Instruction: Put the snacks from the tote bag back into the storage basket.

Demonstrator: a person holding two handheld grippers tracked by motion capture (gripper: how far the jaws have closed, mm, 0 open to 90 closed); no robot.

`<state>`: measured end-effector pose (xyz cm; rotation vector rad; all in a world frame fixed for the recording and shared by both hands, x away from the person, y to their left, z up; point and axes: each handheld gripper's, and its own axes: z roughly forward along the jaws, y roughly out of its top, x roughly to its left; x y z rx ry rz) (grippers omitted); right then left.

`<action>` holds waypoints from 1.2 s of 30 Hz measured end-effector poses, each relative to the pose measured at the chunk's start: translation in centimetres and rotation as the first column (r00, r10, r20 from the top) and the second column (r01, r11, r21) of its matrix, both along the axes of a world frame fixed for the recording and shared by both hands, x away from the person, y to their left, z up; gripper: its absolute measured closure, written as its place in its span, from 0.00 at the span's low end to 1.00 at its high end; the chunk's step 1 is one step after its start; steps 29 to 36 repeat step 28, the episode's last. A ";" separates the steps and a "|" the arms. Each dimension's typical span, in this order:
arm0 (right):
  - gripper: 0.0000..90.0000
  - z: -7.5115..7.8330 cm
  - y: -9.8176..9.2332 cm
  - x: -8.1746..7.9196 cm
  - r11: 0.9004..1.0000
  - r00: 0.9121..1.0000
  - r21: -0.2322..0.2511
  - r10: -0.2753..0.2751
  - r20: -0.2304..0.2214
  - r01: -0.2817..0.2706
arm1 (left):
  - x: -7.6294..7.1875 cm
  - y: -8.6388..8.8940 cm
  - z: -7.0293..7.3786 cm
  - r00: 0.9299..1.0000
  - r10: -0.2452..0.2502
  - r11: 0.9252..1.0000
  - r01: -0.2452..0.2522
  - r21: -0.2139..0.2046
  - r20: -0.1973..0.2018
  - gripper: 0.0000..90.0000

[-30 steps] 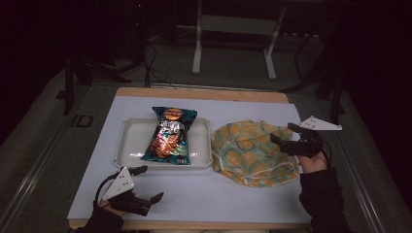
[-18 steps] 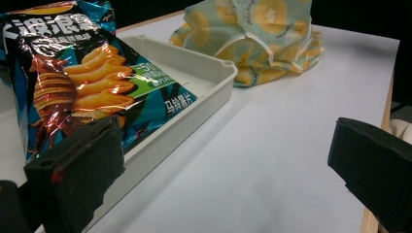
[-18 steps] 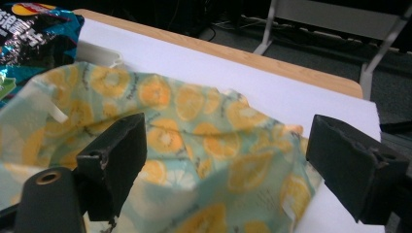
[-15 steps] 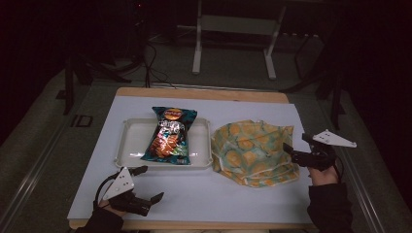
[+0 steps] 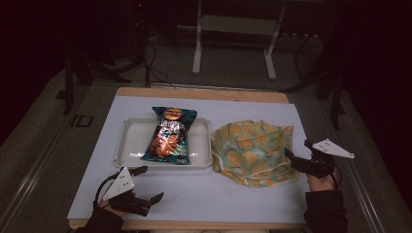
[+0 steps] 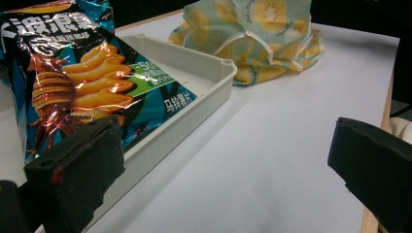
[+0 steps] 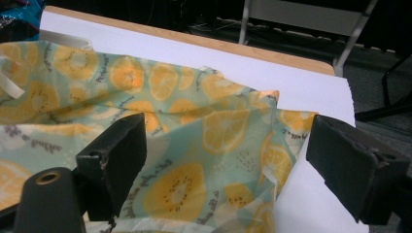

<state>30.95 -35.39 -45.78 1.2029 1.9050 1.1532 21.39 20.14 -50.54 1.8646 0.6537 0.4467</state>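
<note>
On the white table [image 5: 204, 194], listed from largest item to smallest:

Table: one, white top with a wooden edge at its far side.
Fruit-print cloth bag [image 5: 252, 151]: one, lying crumpled on the table's right half, just beside the tray's right end.
Tray [image 5: 127, 145]: one, white, shallow, left of centre.
Chip packet [image 5: 170, 135]: one, lying in the tray with its top end over the far rim.
Right gripper [image 5: 297, 161]: one, jaws apart, holding nothing, tips at the bag's right edge; its own view shows the fabric [image 7: 194, 145] between and below the jaws.
Left gripper [image 5: 148, 184]: one, jaws wide apart, empty, resting near the front edge, apart from the tray.
Step in hand (judged): taking hold of the bag's right edge.
Method: lower the jaws over a single folded hem rather than several layers; close fully before lifting; keep the left gripper free to steady the tray or open the bag's mouth.
</note>
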 end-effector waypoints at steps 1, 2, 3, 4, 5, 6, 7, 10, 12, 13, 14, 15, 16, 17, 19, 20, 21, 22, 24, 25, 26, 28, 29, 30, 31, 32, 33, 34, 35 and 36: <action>0.16 -0.2 0.0 -0.1 1.000 1.000 -0.002 -0.004 0.003 0.004 | 0.0 0.0 0.0 1.000 -0.001 1.000 0.001 0.000 0.000 0.00; 0.16 -0.3 0.0 -0.2 1.000 1.000 0.004 -0.009 0.001 0.009 | 0.0 -0.1 0.0 1.000 -0.002 1.000 0.002 0.000 0.000 0.00; 0.16 -0.4 -0.1 -0.3 1.000 1.000 0.016 -0.014 -0.001 0.014 | 0.0 -0.1 0.0 1.000 -0.005 1.000 0.005 0.002 0.001 0.00; 0.16 -0.5 -0.1 -0.4 1.000 1.000 0.021 -0.014 -0.002 0.014 | -0.1 -0.1 0.0 1.000 -0.006 1.000 0.006 0.003 0.001 0.00; 0.16 -0.6 -0.1 -0.4 1.000 1.000 0.014 -0.018 0.001 0.018 | -0.1 -0.1 0.0 1.000 -0.007 1.000 0.007 0.003 0.003 0.00; 0.16 -0.6 -0.1 -0.5 1.000 1.000 0.005 -0.023 0.009 0.023 | -0.1 0.0 0.0 1.000 -0.008 1.000 0.008 0.002 0.004 0.00; 0.16 -0.6 -0.2 -0.5 1.000 1.000 0.008 -0.025 0.010 0.025 | -0.1 0.0 0.0 1.000 -0.008 1.000 0.008 0.002 0.004 0.00; 0.16 -0.8 -0.2 -0.6 0.999 0.999 0.015 -0.038 0.022 0.038 | -0.1 0.0 0.0 1.000 -0.009 1.000 0.009 0.002 0.004 0.00; 0.16 -1.0 0.0 -0.5 0.999 0.999 0.013 -0.033 0.009 0.033 | -0.1 0.0 0.0 1.000 -0.010 1.000 0.010 0.003 0.003 0.00; 0.16 -1.0 0.0 -0.5 0.999 0.999 0.008 -0.032 0.009 0.032 | -0.1 0.0 0.0 1.000 -0.010 1.000 0.010 0.003 0.003 0.00; 0.16 -1.1 0.1 -0.4 1.000 1.000 0.002 -0.026 0.009 0.026 | -0.1 0.0 0.0 1.000 -0.010 1.000 0.010 0.003 0.002 0.00; 0.16 -1.1 0.1 -0.4 1.000 1.000 0.002 -0.025 0.009 0.025 | -0.1 0.0 0.0 1.000 -0.009 1.000 0.009 0.002 0.002 0.00; 0.16 -1.1 0.1 -0.4 1.000 0.999 0.007 -0.030 0.014 0.029 | -0.1 0.0 0.0 1.000 -0.007 1.000 0.007 0.000 0.002 0.00; 0.16 -1.2 0.0 -0.4 0.999 0.999 0.011 -0.033 0.018 0.033 | -0.1 0.0 0.0 1.000 -0.006 1.000 0.006 -0.001 0.001 0.00; 0.16 -1.3 0.0 -0.4 0.999 0.999 0.014 -0.031 0.014 0.031 | -0.1 0.1 0.0 1.000 -0.004 1.000 0.004 -0.002 0.000 0.00; 0.16 -1.3 -0.1 -0.4 0.999 0.999 0.014 -0.032 0.015 0.032 | -0.1 0.1 0.0 1.000 -0.004 1.000 0.004 -0.001 0.000 0.00; 0.16 -1.4 -0.1 -0.4 0.999 0.999 0.014 -0.029 0.015 0.028 | -0.1 0.1 0.0 1.000 -0.005 1.000 0.005 0.001 0.001 0.00; 0.16 -1.4 -0.1 -0.3 0.999 1.000 0.016 -0.028 0.010 0.027 | -0.2 0.1 0.0 1.000 -0.006 1.000 0.006 0.000 0.001 0.00; 0.16 -1.5 -0.1 -0.3 0.999 1.000 0.015 -0.030 0.009 0.029 | -0.2 0.1 0.0 1.000 -0.007 1.000 0.007 0.002 0.002 0.00; 0.16 -1.5 -0.1 -0.3 0.999 1.000 0.014 -0.029 0.008 0.029 | -0.2 0.1 0.0 1.000 -0.007 1.000 0.007 0.001 0.001 0.00; 0.16 -1.5 -0.1 -0.3 0.999 1.000 0.016 -0.028 0.008 0.028 | -0.2 0.1 0.0 1.000 -0.006 1.000 0.006 0.001 0.001 0.00; 0.16 -1.6 -0.1 -0.3 0.999 1.000 0.014 -0.029 0.006 0.029 | -0.1 0.1 0.0 1.000 -0.005 1.000 0.005 -0.002 0.000 0.00; 0.16 -1.6 -0.1 -0.3 0.999 1.000 0.014 -0.029 0.006 0.029 | -0.1 0.1 0.0 1.000 -0.005 1.000 0.005 -0.002 0.000 0.00; 0.16 -1.6 -0.1 -0.3 0.999 1.000 0.014 -0.029 0.006 0.029 | -0.1 0.1 0.0 1.000 -0.005 1.000 0.005 -0.002 0.000 0.00; 0.16 -1.6 -0.1 -0.3 0.999 1.000 0.014 -0.029 0.006 0.029 | -0.1 0.1 0.0 1.000 -0.005 1.000 0.005 -0.002 0.000 0.00; 0.16 -1.6 -0.1 -0.3 0.999 1.000 0.014 -0.029 0.006 0.029 | -0.1 0.1 0.0 1.000 -0.005 1.000 0.005 -0.002 0.000 0.00; 0.16 -1.6 -0.1 -0.3 0.999 1.000 0.014 -0.029 0.006 0.029 | -0.1 0.1 0.0 1.000 -0.005 1.000 0.005 -0.002 0.000 0.00; 0.16 -1.6 -0.1 -0.3 0.999 1.000 0.014 -0.029 0.006 0.029 | -0.1 0.1 0.0 1.000 -0.005 1.000 0.005 -0.002 0.000 0.00; 0.16 -1.6 -0.1 -0.3 0.999 1.000 0.014 -0.029 0.006 0.029 | -0.1 0.1 0.0 1.000 -0.005 1.000 0.005 -0.002 0.000 0.00; 0.16 -1.6 -0.1 -0.3 0.999 1.000 0.014 -0.029 0.006 0.029 | -0.1 0.1 0.0 1.000 -0.005 1.000 0.005 -0.002 0.000 0.00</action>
